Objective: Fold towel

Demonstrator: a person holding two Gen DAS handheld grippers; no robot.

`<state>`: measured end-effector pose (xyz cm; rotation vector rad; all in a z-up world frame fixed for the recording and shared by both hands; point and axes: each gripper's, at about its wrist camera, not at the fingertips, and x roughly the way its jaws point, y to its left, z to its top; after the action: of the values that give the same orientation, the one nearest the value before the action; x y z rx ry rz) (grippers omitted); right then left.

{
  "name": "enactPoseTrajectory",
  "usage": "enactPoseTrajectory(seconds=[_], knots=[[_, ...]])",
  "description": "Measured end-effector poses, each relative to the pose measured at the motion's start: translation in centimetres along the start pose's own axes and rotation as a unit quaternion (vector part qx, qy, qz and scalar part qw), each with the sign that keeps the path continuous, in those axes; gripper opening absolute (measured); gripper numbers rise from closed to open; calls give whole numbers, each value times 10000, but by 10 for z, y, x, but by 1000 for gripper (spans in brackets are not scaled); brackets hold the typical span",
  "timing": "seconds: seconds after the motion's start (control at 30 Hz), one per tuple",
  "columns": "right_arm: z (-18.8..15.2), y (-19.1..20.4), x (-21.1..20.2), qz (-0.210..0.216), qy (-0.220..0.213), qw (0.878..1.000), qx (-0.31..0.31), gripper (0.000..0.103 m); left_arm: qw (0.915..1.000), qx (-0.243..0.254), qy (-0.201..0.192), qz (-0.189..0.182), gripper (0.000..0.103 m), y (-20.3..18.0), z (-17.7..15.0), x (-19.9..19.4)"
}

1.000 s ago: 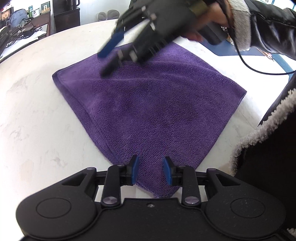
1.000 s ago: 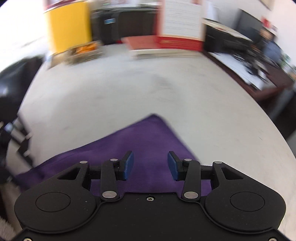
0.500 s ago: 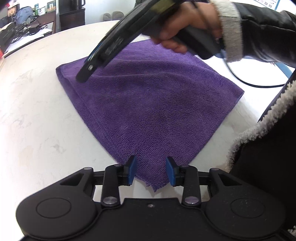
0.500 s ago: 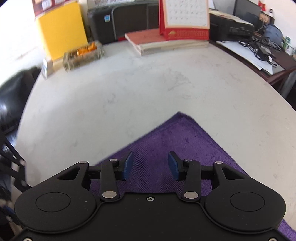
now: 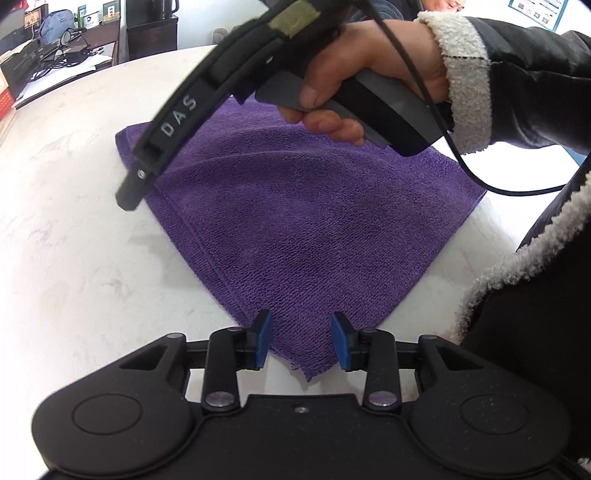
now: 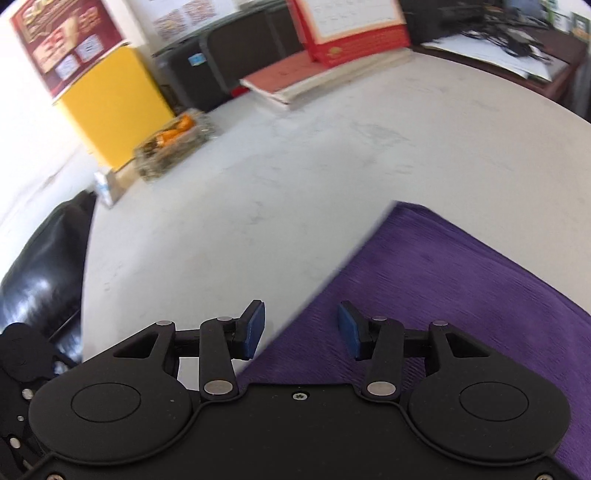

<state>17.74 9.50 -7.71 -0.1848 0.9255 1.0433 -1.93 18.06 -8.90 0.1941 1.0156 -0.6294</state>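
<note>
Done: the purple terry-cloth towel (image 5: 295, 221) is lying doubled, edges stacked, on the white marbled desk (image 5: 74, 258).
Left: another fold is being judged likely.
Left claw (image 5: 301, 341): being held open, corner at 6 o'clock between its jaws, unpinched.
Right claw (image 6: 301, 330): being held open over the 11 o'clock edge.

Only legible text: "DAS", white caps, on the black side bar of the right claw (image 5: 127, 197), seen in left wrist view.

Rest unreadable:
- wall poster (image 6: 66, 44), red/gold w/ small panels, print too blurred.
- calendar (image 6: 351, 26), red base, grid too blurred to read.
- blue sticker on black case (image 6: 195, 59), no legible chars.
- blue-framed notice (image 5: 537, 13) at top right of left wrist view, print too small.
- boxes on far shelf (image 5: 92, 16), labels too small.
</note>
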Motion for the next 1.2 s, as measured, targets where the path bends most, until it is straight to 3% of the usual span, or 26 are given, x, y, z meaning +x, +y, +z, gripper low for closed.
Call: enactPoseTrajectory(seconds=[0.27,0.4,0.5,0.6,0.77,0.87,1.03,1.2], knots=[[-5,-16,-20,69,-65,9983,581,44,9997,-98,-202,132,33,9,7,-7],[-12,-30,-25,590,-228,9884,1384,44,9992,-42,-323,216,33,14,19,-1],[-19,-39,-18,856,-85,9786,1868,44,9993,-42,-326,193,33,15,25,6],[-27,-33,-7,905,160,9778,1882,44,9997,6,-190,130,33,15,24,10],[-40,-18,3,1576,423,9656,2026,44,10000,-48,-75,11,34,14,16,7],[-43,-16,-1,1766,410,9618,2052,45,10000,-56,-8,-15,35,14,11,4],[-46,-41,-39,1354,-144,9645,2264,46,9998,-81,121,-100,36,10,4,0],[-66,-83,-86,580,-715,9585,2700,48,9993,-99,304,-198,37,7,1,-2]])
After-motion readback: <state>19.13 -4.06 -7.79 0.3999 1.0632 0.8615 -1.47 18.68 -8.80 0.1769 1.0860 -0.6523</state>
